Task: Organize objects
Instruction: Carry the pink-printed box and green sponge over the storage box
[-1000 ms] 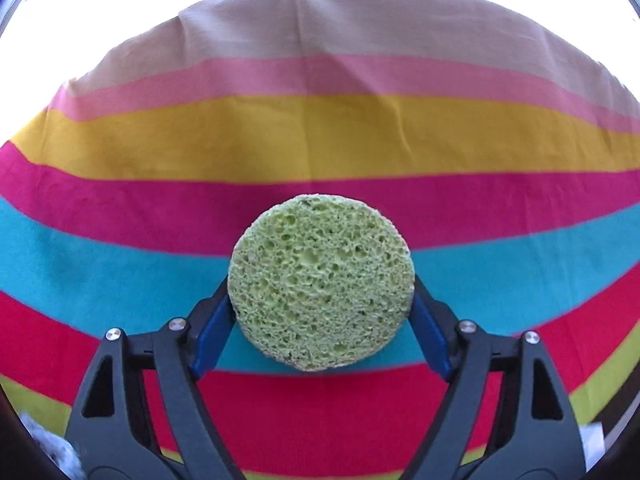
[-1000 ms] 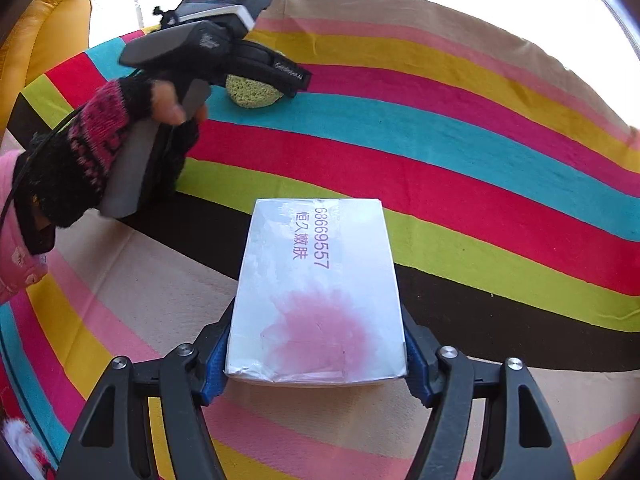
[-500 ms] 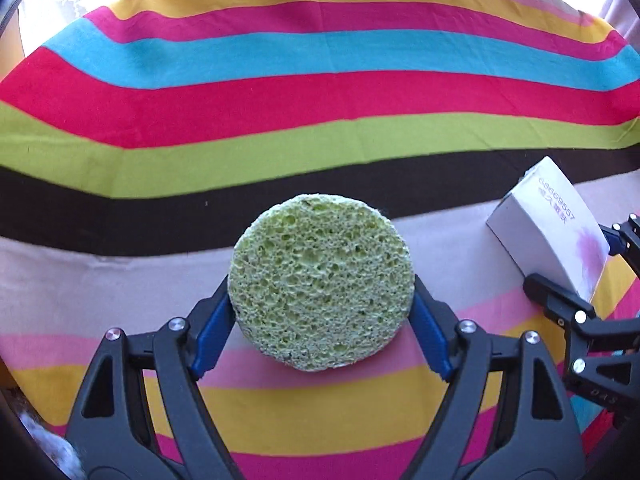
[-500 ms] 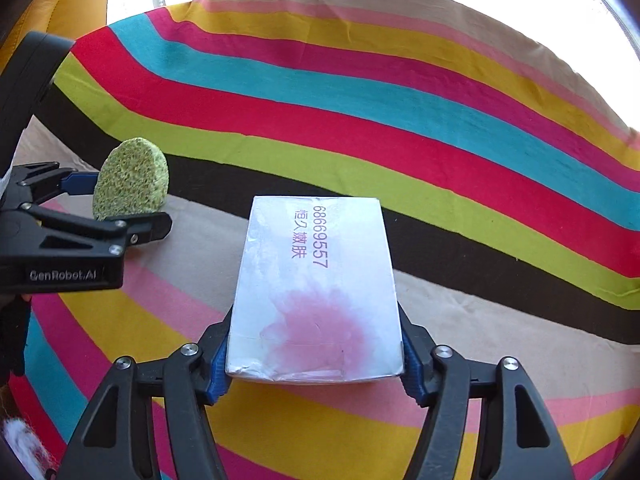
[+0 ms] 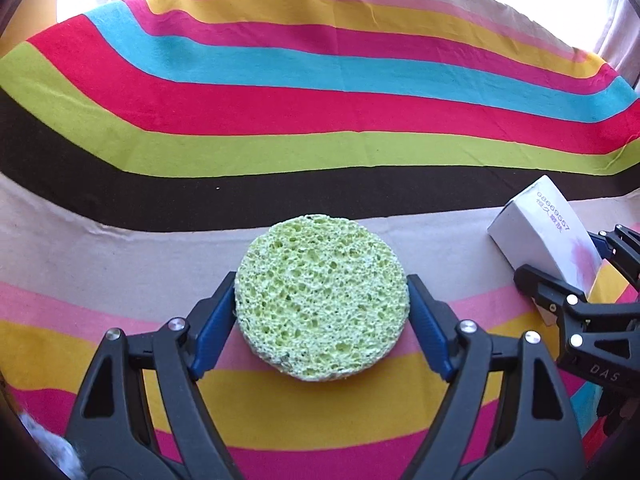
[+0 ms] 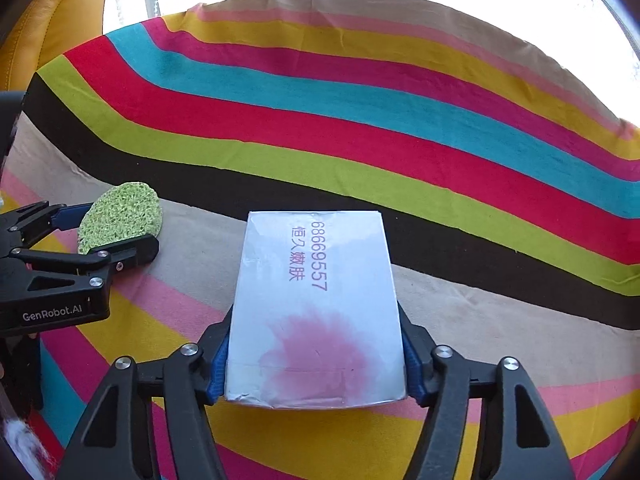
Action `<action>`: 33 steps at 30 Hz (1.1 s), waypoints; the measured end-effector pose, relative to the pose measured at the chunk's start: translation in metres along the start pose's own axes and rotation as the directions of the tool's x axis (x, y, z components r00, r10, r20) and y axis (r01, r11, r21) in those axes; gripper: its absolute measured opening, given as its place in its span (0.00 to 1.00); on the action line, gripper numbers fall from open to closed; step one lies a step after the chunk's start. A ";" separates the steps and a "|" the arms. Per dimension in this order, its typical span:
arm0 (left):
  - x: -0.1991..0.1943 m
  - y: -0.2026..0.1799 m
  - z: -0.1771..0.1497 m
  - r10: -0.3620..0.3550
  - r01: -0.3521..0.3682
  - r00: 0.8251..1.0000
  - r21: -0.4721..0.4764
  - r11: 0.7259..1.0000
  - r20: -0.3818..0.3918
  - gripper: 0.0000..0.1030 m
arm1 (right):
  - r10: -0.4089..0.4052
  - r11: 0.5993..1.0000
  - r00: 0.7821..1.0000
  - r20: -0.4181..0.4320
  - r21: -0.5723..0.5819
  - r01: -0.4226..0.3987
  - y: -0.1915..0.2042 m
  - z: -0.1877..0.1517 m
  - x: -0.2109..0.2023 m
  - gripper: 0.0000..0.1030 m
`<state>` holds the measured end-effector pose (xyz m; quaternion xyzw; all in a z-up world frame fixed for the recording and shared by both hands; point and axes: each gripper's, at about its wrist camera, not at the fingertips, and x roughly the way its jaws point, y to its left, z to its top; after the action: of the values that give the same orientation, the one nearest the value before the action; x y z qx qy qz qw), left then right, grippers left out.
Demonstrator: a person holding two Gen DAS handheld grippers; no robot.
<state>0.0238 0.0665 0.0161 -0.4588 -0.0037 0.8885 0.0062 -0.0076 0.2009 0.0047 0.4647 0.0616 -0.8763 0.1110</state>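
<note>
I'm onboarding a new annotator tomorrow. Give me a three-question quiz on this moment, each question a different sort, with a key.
1. True or false: the left hand-held gripper grips a round green sponge.
2. Multiple choice: the right hand-held gripper holds A) a mug, B) a white box with a pink blotch, C) nothing.
3. Fill in: both items are held over a ______ cloth.

Key: 1 true; 2 B; 3 striped.
</note>
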 end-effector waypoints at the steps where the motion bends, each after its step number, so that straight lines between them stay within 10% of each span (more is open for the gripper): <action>1: -0.009 -0.003 -0.005 0.013 -0.014 1.000 0.006 1.000 0.022 0.80 | 0.002 1.000 1.000 0.009 0.000 -0.002 0.002 -0.002 -0.006 0.64; 13: -0.065 -0.049 -0.039 0.086 -0.101 0.990 0.138 0.985 0.111 0.80 | -0.067 0.997 0.998 -0.013 0.036 0.068 0.007 -0.044 -0.067 0.65; 16: -0.072 -0.053 -0.039 -0.129 0.128 0.992 0.060 0.990 0.013 0.80 | -0.076 0.995 0.997 -0.028 0.068 0.078 -0.002 -0.062 -0.084 0.65; 23: -0.097 -0.112 -0.049 -0.311 0.316 0.949 0.158 0.936 -0.055 0.80 | -0.099 0.983 0.994 -0.041 0.150 0.104 -0.031 -0.107 -0.135 0.65; 33: -0.135 -0.211 -0.071 -0.399 0.416 0.909 0.360 0.835 -0.125 0.80 | -0.214 0.925 0.976 -0.047 0.311 0.218 -0.089 -0.183 -0.212 0.65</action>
<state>0.1612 0.2761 0.0880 -0.4571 0.0702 0.8401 0.2834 0.2318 0.3547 0.0779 0.4723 -0.0273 -0.8788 -0.0621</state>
